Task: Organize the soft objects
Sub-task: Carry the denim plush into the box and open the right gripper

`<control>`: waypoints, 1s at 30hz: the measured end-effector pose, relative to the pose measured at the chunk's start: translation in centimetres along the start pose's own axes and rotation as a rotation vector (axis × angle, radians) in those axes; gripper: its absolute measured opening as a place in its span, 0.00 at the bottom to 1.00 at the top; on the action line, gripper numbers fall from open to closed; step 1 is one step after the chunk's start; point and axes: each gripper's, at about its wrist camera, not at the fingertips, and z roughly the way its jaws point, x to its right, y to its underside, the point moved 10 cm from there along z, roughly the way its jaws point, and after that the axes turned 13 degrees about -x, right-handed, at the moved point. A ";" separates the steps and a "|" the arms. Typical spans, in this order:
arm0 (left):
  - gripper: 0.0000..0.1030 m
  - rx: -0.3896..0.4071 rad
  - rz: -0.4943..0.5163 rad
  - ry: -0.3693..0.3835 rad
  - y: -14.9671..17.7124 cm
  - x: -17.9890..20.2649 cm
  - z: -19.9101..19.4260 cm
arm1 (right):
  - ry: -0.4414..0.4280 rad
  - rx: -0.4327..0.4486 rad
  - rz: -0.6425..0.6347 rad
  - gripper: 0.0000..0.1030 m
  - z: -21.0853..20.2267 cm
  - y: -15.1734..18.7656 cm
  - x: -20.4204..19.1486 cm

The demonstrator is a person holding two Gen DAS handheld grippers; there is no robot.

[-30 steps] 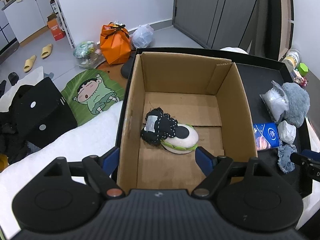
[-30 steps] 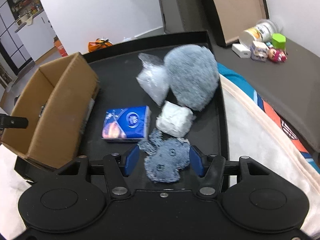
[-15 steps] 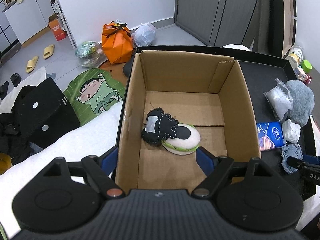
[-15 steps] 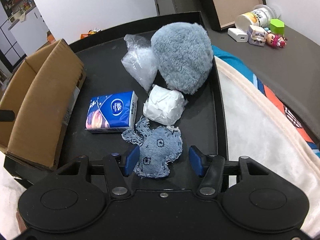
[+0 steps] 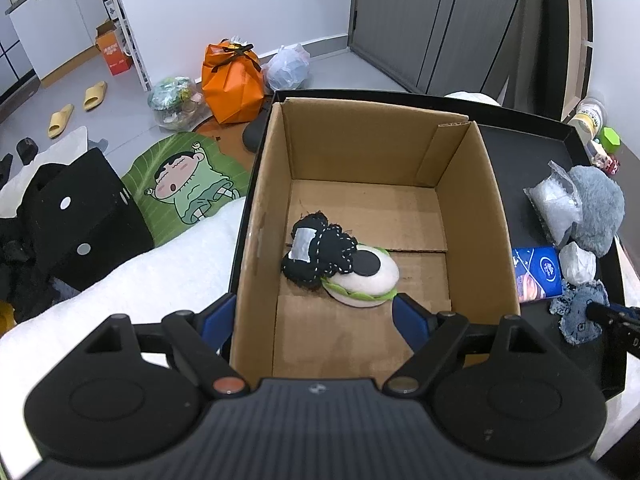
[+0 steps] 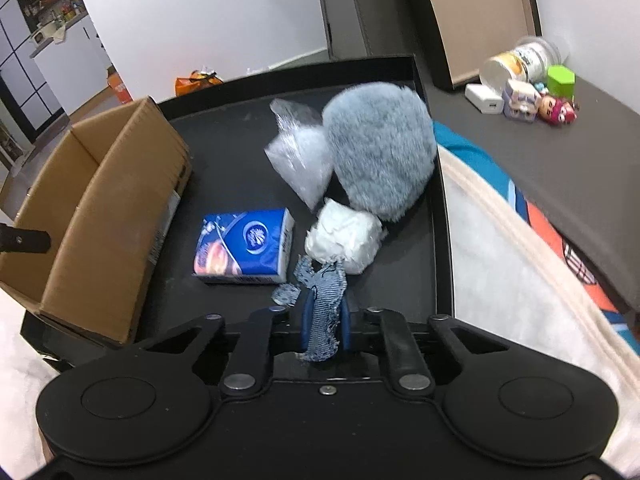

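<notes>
My right gripper (image 6: 325, 322) is shut on a frayed denim toy (image 6: 324, 304), which is squeezed into a narrow strip between the blue pads. Beyond it on the black tray (image 6: 236, 140) lie a blue tissue pack (image 6: 246, 246), a white wad (image 6: 344, 236), a clear bag of white filling (image 6: 300, 160) and a grey furry cushion (image 6: 380, 148). My left gripper (image 5: 316, 320) is open, straddling the near left wall of the cardboard box (image 5: 472, 208). Inside the box lie a black stitched plush (image 5: 316, 252) and a white-and-green plush (image 5: 366, 280). The denim toy (image 5: 578, 314) also shows in the left wrist view.
The cardboard box (image 6: 108, 208) stands left of the loose items on the tray. A white blanket (image 6: 508, 280) borders the tray's right side, with small toys and a jar (image 6: 524, 64) beyond. Bags (image 5: 230, 80), slippers and a cartoon mat (image 5: 184, 184) lie on the floor at left.
My right gripper has closed on the denim toy, bunching it between the pads. The left gripper has stayed over the box.
</notes>
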 end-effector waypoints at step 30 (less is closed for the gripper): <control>0.79 0.085 -0.066 0.028 0.2 -3.0 -1.1 | -0.038 0.170 -0.152 0.11 -6.4 -6.6 -7.8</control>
